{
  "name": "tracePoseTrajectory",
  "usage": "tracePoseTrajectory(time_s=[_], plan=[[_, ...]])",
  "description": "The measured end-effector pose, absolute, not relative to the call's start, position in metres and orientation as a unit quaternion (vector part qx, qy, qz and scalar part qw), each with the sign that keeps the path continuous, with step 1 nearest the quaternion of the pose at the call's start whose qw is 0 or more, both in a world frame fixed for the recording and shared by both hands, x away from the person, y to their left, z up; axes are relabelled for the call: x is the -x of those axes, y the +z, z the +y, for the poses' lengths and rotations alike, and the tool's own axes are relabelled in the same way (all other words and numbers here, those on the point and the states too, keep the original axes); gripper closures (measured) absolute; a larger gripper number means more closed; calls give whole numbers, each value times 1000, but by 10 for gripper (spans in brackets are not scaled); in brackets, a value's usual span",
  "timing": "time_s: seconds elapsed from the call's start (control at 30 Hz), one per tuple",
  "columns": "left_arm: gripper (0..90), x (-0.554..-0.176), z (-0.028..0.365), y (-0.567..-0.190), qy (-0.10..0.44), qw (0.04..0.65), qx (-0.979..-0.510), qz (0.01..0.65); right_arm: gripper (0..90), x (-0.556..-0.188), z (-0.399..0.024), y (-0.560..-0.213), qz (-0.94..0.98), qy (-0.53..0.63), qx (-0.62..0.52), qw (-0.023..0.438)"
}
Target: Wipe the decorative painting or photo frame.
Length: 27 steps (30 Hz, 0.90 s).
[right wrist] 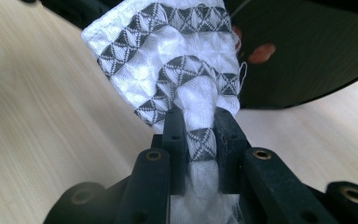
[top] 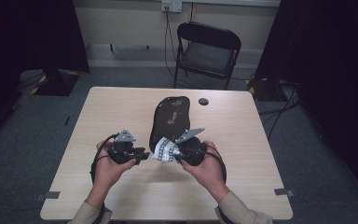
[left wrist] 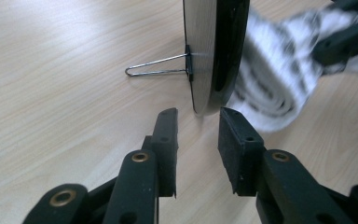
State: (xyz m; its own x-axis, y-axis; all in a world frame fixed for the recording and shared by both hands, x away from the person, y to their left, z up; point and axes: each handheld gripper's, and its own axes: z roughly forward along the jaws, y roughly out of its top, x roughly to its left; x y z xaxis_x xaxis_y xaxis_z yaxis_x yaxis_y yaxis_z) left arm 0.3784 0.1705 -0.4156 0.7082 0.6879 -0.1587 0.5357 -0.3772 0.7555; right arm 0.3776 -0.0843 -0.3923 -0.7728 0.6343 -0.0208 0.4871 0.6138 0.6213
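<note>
**Right tongs pinch the patterned cloth at the dark tray's near end; left tongs stand slack at its edge**

The right tongs (right wrist: pixel 200 135) are clamped tight on a soft white woven cloth (right wrist: pixel 168 60) banded with grey-black diamond and triangle patterns; a twisted fold of it is squeezed between the two black jaws and the rest fans out beyond them. The left tongs (left wrist: pixel 198 133) have their jaws apart with nothing gripped between them.

The cloth is crumpled, with a hemmed edge and a loose thread at one corner. Behind it stands a dark, glossy oval tray (top: pixel 170 119) with faint reddish marks on its face. In the left gripper view the tray (left wrist: pixel 216 46) is tipped up on its edge, showing a pale wooden underside and a black rim, with a thin wire hanger loop (left wrist: pixel 156 66) fixed to that underside.

Count: two tongs, one cloth, one tray, one wire loop, one pale wooden bench (top: pixel 121 107), one black folding chair (top: pixel 207 51) beyond the bench.

From the high view the cloth (top: pixel 164 151) lies at the tray's near end, touching it, between the two tongs and against the right ones. The tray's lower edge sits just beyond the tips of the left tongs, in line with the gap between the jaws and not pressed by them.
</note>
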Motion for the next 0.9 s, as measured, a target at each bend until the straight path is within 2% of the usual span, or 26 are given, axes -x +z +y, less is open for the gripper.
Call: tracePoseTrajectory(time_s=[0.53,0.7,0.9], plan=[[731,-379,170,-412,92,431,-820,366,782,-380,-92,-461,902,260,-336,79],[735,-379,171,-414,89,427,-821,370,782,-380,-93,-455,902,264,-332,81],[739,-380,172,-415,90,423,-820,374,783,-372,-91,-417,899,291,-312,101]])
